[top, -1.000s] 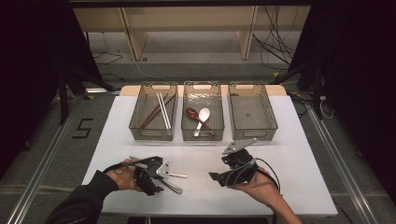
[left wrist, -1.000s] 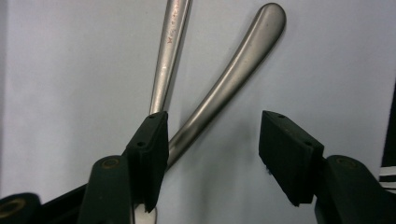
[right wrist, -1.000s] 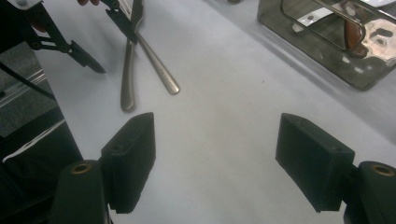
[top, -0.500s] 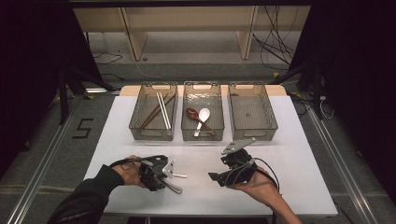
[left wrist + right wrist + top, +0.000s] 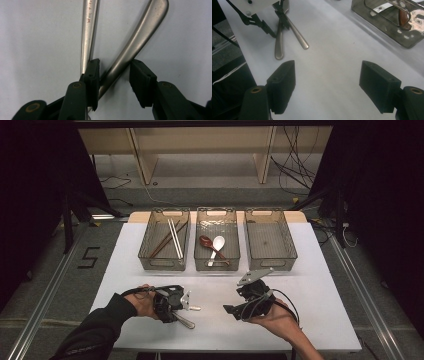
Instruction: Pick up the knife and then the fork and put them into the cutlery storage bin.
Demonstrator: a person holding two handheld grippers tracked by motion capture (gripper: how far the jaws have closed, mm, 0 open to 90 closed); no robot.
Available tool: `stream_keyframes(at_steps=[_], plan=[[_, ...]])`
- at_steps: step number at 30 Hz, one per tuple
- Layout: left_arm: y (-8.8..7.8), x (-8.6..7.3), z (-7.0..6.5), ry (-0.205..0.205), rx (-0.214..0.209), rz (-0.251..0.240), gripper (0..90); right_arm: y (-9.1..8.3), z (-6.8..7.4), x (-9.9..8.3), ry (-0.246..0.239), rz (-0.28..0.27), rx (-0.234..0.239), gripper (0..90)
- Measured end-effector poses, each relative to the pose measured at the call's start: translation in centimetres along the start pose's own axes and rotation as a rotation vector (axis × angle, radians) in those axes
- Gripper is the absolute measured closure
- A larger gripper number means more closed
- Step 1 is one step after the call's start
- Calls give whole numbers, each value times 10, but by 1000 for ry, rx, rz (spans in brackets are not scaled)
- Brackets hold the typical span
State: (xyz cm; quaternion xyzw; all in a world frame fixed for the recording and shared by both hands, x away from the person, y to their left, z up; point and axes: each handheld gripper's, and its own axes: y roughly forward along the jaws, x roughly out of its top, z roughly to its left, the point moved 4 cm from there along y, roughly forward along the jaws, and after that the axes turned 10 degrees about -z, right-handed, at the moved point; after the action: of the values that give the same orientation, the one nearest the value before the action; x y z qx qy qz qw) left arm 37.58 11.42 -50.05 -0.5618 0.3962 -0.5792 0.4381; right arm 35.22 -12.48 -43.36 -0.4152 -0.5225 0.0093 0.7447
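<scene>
Two metal utensils lie crossed on the white table (image 5: 310, 285) at the front left, handles (image 5: 186, 322) pointing right. My left gripper (image 5: 172, 304) lies low over them. In the left gripper view its jaws (image 5: 113, 75) have just been closing. The curved handle (image 5: 140, 37) runs between the pads, against the left one and apart from the right one. The straight handle (image 5: 89, 30) passes outside the left jaw. My right gripper (image 5: 235, 301) hovers open above the table at the front right, with nothing between its jaws (image 5: 328, 80), and faces the utensils (image 5: 279, 47).
Three clear baskets stand in a row at the back. The left basket (image 5: 150, 262) holds chopsticks, the middle basket (image 5: 216, 265) a brown spoon and a white spoon, and the right basket (image 5: 272, 262) holds nothing. White table lies between the two grippers.
The left gripper has shifted slightly right over the utensils and its jaws have narrowed around one handle. The right gripper has stayed where it was.
</scene>
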Motion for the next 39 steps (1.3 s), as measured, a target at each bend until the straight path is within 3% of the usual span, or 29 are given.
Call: stream_keyframes(at_steps=[15,21,28,30,33,35,39], plan=[[0,2,0,-27,-16,0,712,0,-1,1,2,0,-1,299],[-1,1,0,-32,-13,1,708,-1,-1,1,1,-2,0,299],[-3,-6,1,-1,-23,18,708,-2,-2,1,2,-6,-2,299],[-4,-7,2,26,-9,35,684,-2,-2,1,2,-6,-3,300],[-7,-9,0,11,-17,53,621,-1,-2,2,3,-6,-2,300],[-7,-12,2,11,-33,40,632,-1,-2,2,2,-5,-2,300],[-5,-12,2,28,-23,46,680,0,-2,2,3,-4,-1,301]])
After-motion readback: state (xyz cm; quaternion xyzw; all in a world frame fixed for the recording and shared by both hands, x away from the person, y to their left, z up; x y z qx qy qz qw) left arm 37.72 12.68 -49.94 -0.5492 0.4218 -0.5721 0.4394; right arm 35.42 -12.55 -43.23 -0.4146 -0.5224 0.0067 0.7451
